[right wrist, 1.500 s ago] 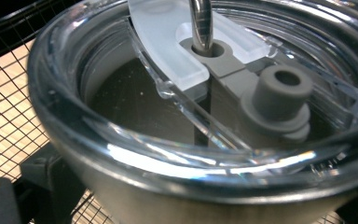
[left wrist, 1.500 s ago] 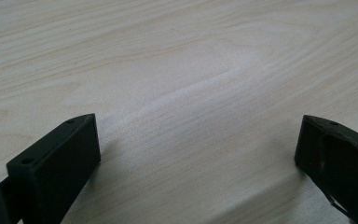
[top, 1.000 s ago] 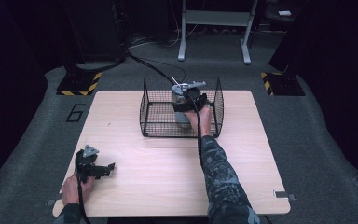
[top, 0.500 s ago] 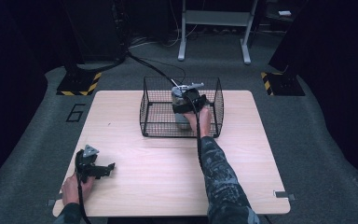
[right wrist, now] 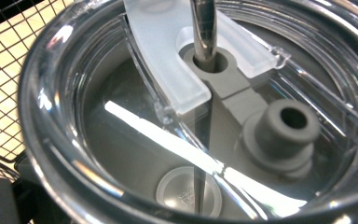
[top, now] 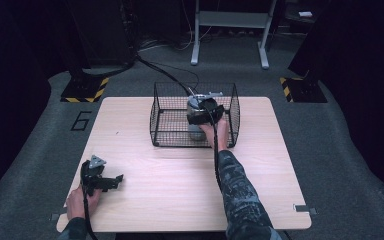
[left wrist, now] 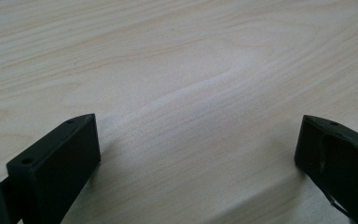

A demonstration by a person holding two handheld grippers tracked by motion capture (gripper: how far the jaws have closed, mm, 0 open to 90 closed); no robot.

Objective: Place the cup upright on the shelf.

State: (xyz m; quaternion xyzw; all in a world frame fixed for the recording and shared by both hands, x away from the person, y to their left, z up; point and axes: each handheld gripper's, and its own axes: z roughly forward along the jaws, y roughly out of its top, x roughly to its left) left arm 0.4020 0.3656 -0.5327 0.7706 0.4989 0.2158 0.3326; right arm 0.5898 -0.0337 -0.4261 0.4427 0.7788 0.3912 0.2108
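A steel tumbler [top: 196, 131] with a clear lid [right wrist: 135, 154] and a metal straw [right wrist: 204, 28] stands upright inside a black wire basket [top: 160, 117] at the back middle of the table. My right gripper [top: 201, 116] reaches into the basket and is shut on the tumbler just under its lid. In the right gripper view one black jaw shows at the lower left, against the tumbler's side. My left gripper [top: 112, 181] rests on the wooden table [top: 180, 195] near its front left corner. It is open [left wrist: 198, 135], with bare wood between its fingers [left wrist: 58, 163].
The basket's wire walls surround the tumbler and the right hand on all sides. A cable [top: 215, 150] trails along the right forearm. Beyond the table lie grey floor, a metal stand [top: 230, 30] and yellow-black striped floor markers [top: 85, 90].
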